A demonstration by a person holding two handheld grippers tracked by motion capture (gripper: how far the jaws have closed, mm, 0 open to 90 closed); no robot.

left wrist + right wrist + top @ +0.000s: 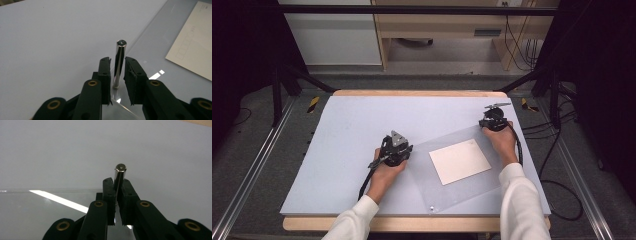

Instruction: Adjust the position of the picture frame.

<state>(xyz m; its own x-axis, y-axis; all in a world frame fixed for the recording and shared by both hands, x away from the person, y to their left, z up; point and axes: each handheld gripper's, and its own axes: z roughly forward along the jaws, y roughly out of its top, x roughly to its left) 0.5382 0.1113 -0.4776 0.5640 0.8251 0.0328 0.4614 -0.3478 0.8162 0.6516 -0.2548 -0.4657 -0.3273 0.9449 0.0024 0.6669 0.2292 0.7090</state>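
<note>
Partly cut off, left claw (117,65) round pin (119,62)

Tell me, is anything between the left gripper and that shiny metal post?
Nothing visible. The metal post stands upright between the left gripper's jaws at a corner of the clear sheet, with small gaps either side.

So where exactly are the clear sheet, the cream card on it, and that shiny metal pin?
clear sheet (472,192), high view, bare part near its front edge.
cream card (459,161), high view, middle of its face.
metal pin (119,62), left gripper view, mid shaft between the jaws.
</note>
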